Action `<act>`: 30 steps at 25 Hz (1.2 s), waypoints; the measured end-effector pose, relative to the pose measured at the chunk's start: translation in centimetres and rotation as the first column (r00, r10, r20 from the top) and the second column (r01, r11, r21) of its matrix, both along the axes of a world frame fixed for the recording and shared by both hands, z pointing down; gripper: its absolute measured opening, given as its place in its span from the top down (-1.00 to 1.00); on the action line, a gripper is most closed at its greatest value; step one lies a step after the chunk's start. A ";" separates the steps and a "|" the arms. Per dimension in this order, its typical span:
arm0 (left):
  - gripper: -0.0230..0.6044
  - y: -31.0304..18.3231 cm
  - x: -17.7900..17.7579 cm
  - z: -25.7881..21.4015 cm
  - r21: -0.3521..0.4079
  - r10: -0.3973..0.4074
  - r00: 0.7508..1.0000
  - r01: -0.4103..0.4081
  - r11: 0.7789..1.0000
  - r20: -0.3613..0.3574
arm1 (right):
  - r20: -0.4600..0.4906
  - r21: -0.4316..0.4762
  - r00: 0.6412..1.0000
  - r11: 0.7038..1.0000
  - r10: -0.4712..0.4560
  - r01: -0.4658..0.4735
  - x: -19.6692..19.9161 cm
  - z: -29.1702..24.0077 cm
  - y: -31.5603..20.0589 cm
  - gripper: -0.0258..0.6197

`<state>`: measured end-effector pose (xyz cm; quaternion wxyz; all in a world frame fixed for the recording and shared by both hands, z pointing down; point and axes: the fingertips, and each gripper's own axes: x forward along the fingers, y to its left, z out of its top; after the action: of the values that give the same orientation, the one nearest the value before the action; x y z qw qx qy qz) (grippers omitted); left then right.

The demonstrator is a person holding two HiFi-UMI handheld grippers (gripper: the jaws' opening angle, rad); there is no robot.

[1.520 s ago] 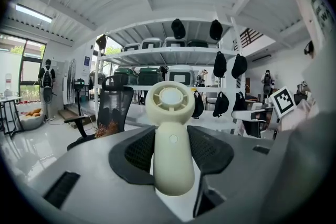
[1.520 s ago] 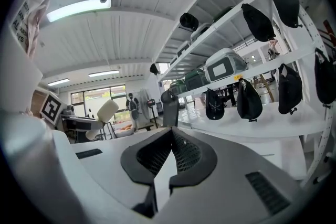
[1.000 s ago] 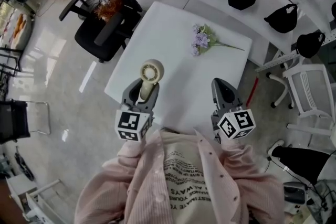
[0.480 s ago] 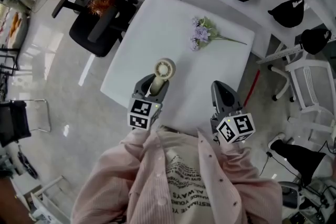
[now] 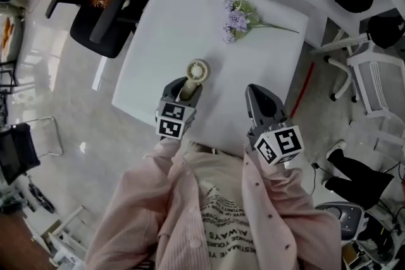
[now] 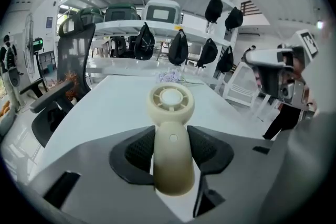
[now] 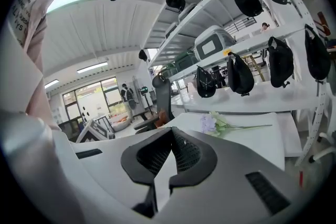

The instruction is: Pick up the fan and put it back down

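Clamping the cream fan (image 6: pixel 170 105) by its handle, with the round head jutting past the jaw tips above the white counter (image 6: pixel 118 105), the left claw (image 6: pixel 173 148) could topple it if it lets go while tilted, while the right claw (image 7: pixel 169 157) hangs closed, empty.

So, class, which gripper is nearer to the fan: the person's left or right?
Left. The left gripper is clamped on the handle of the fan; the right gripper is shut and empty, apart from the fan, off to its right.
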<state>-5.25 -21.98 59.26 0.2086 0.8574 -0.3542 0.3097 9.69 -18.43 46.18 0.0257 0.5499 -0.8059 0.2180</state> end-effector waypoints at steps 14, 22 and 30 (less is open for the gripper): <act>0.33 0.3 0.4 6.7 -0.111 0.051 0.995 -0.042 0.993 0.087 | -0.014 -0.085 0.999 0.996 0.030 -0.031 0.3 3.0 1.4 0.92; 0.33 0.7 1.0 7.4 -0.133 0.077 0.991 -0.063 0.989 0.105 | -0.021 -0.089 0.999 0.995 0.042 -0.044 0.7 3.2 1.5 0.92; 0.33 0.9 0.9 7.8 -0.143 0.115 0.977 -0.090 0.986 0.178 | -0.036 -0.077 0.999 0.996 0.040 -0.042 0.8 2.7 1.6 0.92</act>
<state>-4.40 -21.11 67.06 0.2155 0.8259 -0.3056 0.4219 10.45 -16.83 48.93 0.0566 0.5686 -0.7847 0.2403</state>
